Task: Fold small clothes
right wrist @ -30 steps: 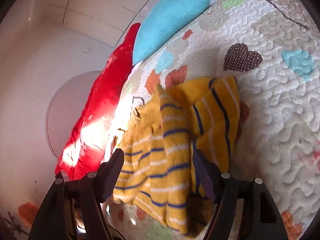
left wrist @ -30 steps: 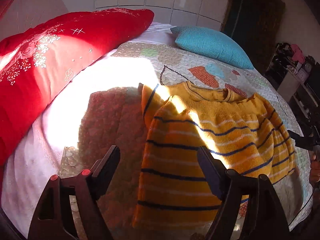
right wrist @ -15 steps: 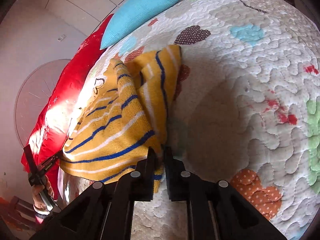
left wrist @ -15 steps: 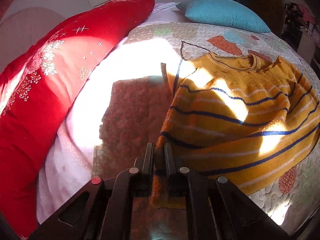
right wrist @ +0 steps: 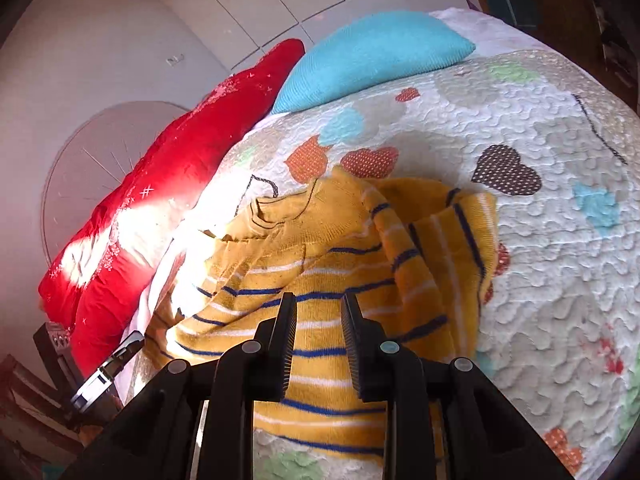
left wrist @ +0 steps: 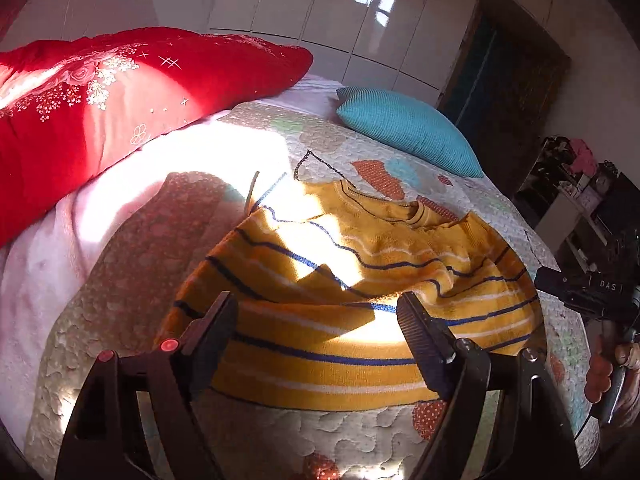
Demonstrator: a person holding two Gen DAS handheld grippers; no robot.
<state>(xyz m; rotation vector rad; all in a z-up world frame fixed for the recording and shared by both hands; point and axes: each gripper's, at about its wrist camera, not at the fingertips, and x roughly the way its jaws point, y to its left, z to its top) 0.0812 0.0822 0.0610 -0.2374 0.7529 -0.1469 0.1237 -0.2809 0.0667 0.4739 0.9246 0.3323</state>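
Observation:
A small yellow sweater with blue and white stripes lies on the quilted bedspread, neck toward the pillows. Its lower part is folded up over its body. My left gripper hangs just above the folded part; its jaws are opening and stand wide, with cloth lying below them and none pinched. In the right wrist view the sweater has a sleeve folded over at the right. My right gripper hovers over it with a narrow gap, its jaws opening; cloth shows through the gap, but the pads are not pressing on it.
A long red pillow lies along the left side of the bed and a teal cushion at its head. A cluttered shelf stands beyond the right edge. A person's hand holds the other gripper there.
Half a second ago both grippers were shut on the sweater's bottom edge. Now both have let go and drawn back, and the lower part lies folded over the body.

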